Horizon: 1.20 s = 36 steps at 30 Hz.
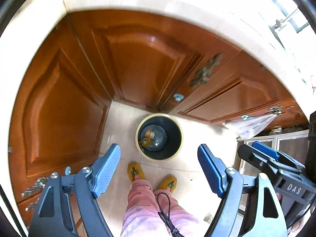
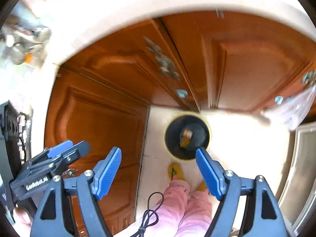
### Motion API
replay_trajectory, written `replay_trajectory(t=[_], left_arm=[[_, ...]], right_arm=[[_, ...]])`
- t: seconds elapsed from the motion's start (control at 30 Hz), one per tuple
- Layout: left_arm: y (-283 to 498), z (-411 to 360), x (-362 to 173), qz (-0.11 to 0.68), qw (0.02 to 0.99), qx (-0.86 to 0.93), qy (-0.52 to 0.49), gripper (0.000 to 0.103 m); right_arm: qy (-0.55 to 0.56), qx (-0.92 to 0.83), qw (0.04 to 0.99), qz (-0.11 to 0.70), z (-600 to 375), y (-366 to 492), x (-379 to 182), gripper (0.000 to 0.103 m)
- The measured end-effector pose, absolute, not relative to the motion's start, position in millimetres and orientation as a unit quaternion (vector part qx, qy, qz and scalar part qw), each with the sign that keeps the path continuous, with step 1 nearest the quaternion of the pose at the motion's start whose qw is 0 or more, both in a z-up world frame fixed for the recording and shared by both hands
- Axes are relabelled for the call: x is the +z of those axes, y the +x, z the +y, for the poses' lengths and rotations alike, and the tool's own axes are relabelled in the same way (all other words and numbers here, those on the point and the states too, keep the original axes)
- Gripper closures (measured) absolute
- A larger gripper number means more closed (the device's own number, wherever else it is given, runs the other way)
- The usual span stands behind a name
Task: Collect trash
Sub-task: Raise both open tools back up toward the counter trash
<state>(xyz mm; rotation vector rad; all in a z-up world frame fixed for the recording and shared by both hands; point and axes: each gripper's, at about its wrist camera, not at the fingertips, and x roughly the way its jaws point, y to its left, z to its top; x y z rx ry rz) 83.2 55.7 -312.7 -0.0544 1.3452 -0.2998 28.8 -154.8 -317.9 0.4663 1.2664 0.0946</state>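
Note:
A round trash bin [image 1: 174,138] with a cream rim and dark inside stands on the pale floor in the cabinet corner, far below me. Orange-brown trash [image 1: 147,137] lies at its bottom, also seen in the right wrist view as blurred orange trash [image 2: 186,136] inside the bin [image 2: 171,138]. My left gripper [image 1: 159,150] hangs high above the bin, open, with nothing between its blue pads. My right gripper [image 2: 158,151] is open too and holds nothing. Each gripper shows at the edge of the other's view: the right gripper [image 1: 254,150], the left gripper [image 2: 73,148].
Brown wooden cabinet doors [image 1: 142,63] wrap around the corner under a pale countertop [image 1: 118,0]. A clear plastic bag [image 1: 254,124] hangs from a cabinet handle at the right. A person's pink trouser legs [image 1: 146,203] and yellow slippers [image 1: 135,170] stand just before the bin. A black cable [image 1: 164,207] dangles.

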Motion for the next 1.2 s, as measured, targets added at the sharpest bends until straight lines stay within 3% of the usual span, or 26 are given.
replay_trajectory(t=[0.43,0.9,1.2], left_arm=[[112,55,-159,0.475,0.862,-0.173,-0.026,0.024],[152,26,-28,0.357,0.911,-0.205,0.014,0.024],[203,31,18,0.340,0.917,-0.202,0.051,0.022]], right_arm=[[0.083,0.036,0.908,0.410,-137,20,-153,0.025],[0.094,-0.036,0.921,0.375,-173,64,-67,0.025],[0.076,-0.074,0.938,0.329,-182,88,-6,0.025]])
